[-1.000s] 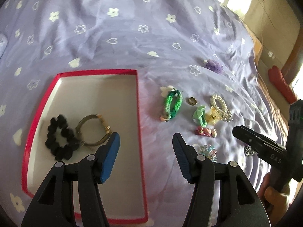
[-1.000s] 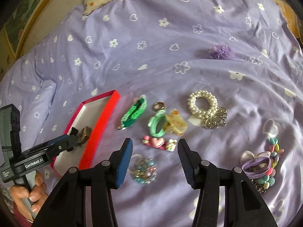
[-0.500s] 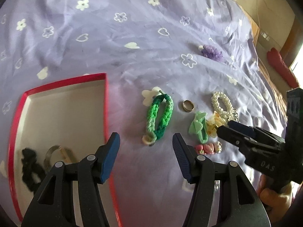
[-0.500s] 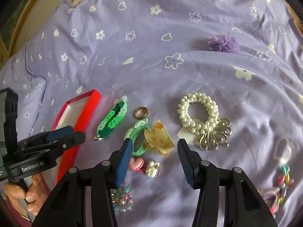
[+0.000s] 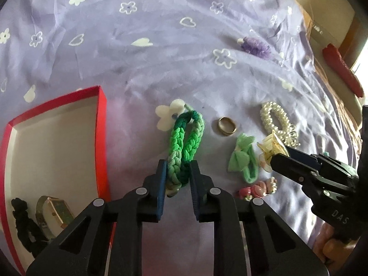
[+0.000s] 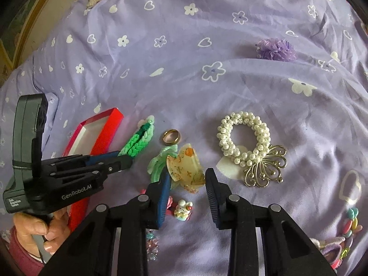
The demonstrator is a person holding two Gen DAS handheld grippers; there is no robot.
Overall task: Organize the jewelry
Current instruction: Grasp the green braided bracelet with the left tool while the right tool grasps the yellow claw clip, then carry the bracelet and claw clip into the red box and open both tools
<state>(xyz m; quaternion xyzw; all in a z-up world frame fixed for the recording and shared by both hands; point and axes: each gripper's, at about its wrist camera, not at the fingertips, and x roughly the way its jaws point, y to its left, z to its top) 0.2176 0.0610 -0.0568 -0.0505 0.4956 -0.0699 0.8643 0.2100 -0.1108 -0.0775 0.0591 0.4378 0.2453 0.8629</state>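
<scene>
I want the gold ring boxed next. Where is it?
The gold ring lies on the purple bedspread, between the green braided bracelet and the pearl bracelet, right of the red box.

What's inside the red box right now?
The left wrist view shows a black scrunchie and a watch in the near corner of the red box. The left tool hides the nearest part; the rest is bare.

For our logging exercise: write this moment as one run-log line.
left gripper: shut on green braided bracelet | right gripper: open around amber hair claw | red box: holds watch, black scrunchie
</scene>
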